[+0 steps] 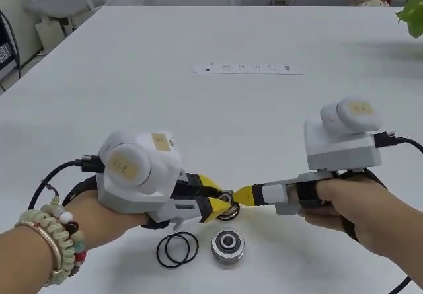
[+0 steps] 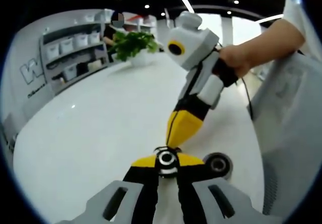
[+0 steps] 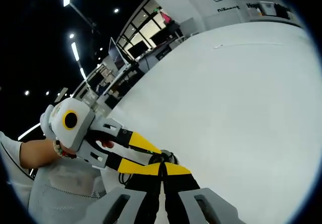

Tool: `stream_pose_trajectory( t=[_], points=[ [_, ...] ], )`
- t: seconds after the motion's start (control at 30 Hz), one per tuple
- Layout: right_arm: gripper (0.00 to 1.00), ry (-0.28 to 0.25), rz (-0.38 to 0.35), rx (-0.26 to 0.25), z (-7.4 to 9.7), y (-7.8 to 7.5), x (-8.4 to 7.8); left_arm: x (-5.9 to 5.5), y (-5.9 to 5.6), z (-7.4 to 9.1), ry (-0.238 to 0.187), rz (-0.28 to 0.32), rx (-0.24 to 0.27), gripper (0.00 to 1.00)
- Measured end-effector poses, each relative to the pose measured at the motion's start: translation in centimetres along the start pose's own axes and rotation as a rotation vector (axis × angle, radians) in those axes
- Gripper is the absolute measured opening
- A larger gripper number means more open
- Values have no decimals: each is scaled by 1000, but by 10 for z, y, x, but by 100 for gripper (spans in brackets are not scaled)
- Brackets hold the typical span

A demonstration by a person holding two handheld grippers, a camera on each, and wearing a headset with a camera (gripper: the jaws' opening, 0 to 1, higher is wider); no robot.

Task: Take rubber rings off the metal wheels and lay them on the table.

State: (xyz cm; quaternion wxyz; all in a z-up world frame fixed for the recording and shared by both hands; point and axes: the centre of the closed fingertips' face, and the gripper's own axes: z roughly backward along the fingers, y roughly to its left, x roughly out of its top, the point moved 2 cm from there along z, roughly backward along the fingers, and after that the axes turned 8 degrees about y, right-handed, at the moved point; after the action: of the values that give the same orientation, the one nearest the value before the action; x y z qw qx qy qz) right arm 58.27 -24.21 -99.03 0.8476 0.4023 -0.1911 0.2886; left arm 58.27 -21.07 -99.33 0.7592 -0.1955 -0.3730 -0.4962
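- The left gripper (image 1: 219, 205) is clamped on a wheel (image 2: 166, 159).
- The right gripper (image 1: 243, 195) has its jaws together, tips at that wheel's rim; I cannot tell whether they pinch a ring.
- 2 rings (image 1: 176, 248) lie overlapping on the table (image 1: 198, 122), below the left gripper.
- A 2nd wheel (image 1: 228, 246) sits just right of the rings.

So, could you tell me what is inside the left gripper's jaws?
A wheel sits clamped in the left gripper. The shut right gripper meets its rim and hides that part, so whether a rubber ring is still there cannot be seen.
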Motion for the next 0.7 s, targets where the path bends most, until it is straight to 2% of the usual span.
stream_pose_trajectory(
  t=[0.2, 0.23, 0.27, 0.3, 0.33, 0.47, 0.7],
  points=[
    [0, -16, 21, 52, -2, 9, 3, 1, -1, -1, -4, 1, 1, 14],
    [0, 6, 65, -9, -2, 2, 1, 2, -1, -1, -4, 0, 1, 14],
    [0, 15, 80, -30, -3, 0, 0, 2, -2, -2, -4, -1, 2, 14],
    [0, -78, 70, 30, -7, 9, 14, 2, -2, -2, -4, -2, 3, 14],
    [0, 1, 33, 5, -2, 3, 1, 2, -2, -2, -5, 0, 3, 14],
    [0, -15, 22, -8, 3, -4, 3, 2, -2, -2, -4, -2, 3, 14],
    [0, 0, 46, -33, 7, -4, -1, 8, -3, -1, 7, -28, -8, 14]
  ],
)
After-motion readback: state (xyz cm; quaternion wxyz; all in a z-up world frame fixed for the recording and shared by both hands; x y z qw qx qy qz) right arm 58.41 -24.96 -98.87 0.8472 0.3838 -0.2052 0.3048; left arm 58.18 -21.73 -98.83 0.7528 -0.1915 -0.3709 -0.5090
